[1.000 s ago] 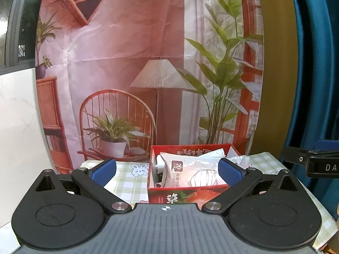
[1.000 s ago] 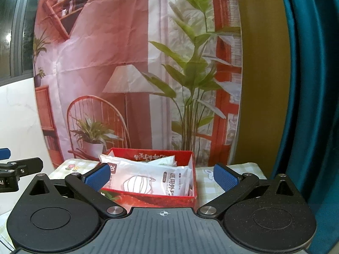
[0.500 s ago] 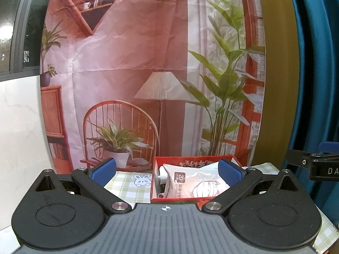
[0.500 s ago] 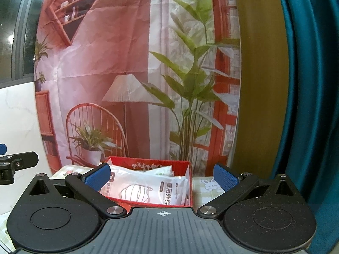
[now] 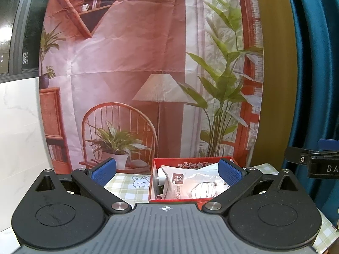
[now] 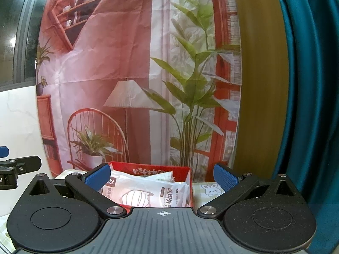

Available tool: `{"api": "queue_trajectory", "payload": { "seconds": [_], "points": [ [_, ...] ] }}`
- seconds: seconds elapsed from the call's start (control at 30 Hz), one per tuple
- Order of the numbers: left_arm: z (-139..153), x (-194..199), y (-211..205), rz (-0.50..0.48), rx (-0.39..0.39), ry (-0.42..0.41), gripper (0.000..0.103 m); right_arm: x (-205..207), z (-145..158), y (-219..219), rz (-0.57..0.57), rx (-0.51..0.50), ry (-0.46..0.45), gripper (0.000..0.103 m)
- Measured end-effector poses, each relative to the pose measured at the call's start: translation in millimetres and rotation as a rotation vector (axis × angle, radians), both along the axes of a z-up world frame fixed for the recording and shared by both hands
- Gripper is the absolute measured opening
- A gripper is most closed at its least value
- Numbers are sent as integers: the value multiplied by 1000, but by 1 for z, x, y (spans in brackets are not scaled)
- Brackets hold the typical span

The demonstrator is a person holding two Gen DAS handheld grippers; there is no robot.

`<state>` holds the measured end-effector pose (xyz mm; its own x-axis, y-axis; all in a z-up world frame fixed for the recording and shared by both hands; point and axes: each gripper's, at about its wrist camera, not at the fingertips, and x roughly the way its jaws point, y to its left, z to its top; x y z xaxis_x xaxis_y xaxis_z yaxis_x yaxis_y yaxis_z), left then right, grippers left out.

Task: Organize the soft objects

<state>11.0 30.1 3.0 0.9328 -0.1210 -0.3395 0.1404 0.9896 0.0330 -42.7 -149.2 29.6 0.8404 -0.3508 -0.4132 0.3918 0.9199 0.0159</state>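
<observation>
A red box (image 5: 190, 162) stands on the checked tablecloth (image 5: 125, 185) and holds soft white packets, a face-mask pack (image 5: 190, 187) on top. My left gripper (image 5: 166, 172) hangs open in front of the box with nothing between its blue pads. In the right wrist view the same red box (image 6: 156, 169) and mask pack (image 6: 146, 194) lie just beyond my right gripper (image 6: 162, 175), which is also open and holds nothing. Each gripper shows at the edge of the other's view: the right gripper (image 5: 313, 160) at right, the left gripper (image 6: 17, 165) at left.
A printed backdrop (image 5: 148, 63) of a chair, lamp and plants hangs right behind the table. A teal curtain (image 6: 307, 84) falls at the right. A white marble wall (image 5: 19, 137) stands at the left. Rabbit prints (image 5: 141, 181) mark the cloth beside the box.
Both cameras have tilted up and drawn back a little, so the red box sits lower and smaller in each view. Both grippers have stayed open and empty.
</observation>
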Motion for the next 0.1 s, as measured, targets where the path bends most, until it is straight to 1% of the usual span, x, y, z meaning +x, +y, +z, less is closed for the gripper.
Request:
{"api": "queue_trajectory", "payload": {
  "seconds": [0.1],
  "points": [
    [0, 1, 1, 1, -2, 0, 103, 0, 0, 0, 2, 1, 0, 103]
  ]
}}
